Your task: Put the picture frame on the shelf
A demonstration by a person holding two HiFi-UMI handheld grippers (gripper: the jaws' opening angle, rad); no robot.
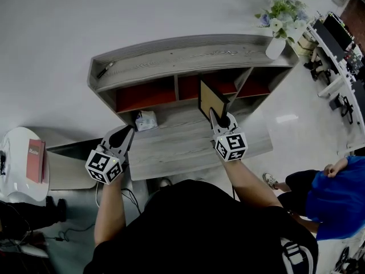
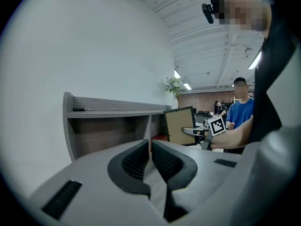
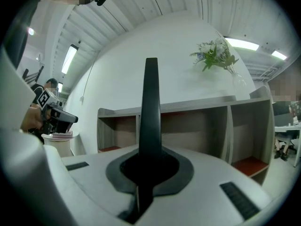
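The picture frame (image 1: 214, 100) stands upright just ahead of the right hand-held gripper (image 1: 221, 121), whose jaws are clamped on its near edge. In the right gripper view the frame (image 3: 151, 102) shows edge-on as a thin dark bar rising from between the closed pads. It has a dark border round a tan panel.

It looks light, flat and stiff, so I expect little sag. It is also thin and smooth-edged, and could pivot or slip in a narrow pinch if swung fast. If it carries glass, which I cannot tell, a knock against the shelf would be the risk. The grip is low on the border and clear of the panel, which seems the right place to hold it. A slow, upright carry suits it.

Ahead of that gripper is the grey shelf (image 1: 188, 56), with its red-floored compartments directly beyond the frame and the long top board above them. Below the jaws lies the bench (image 1: 171, 147). Whether the frame's bottom edge touches it I cannot tell.

Well off to that gripper's left, the left hand-held gripper (image 1: 123, 136) hangs with its jaws together and nothing between them, near a small packet (image 1: 146, 120). A vase of flowers (image 1: 276, 44) stands on the far right end of the top board.
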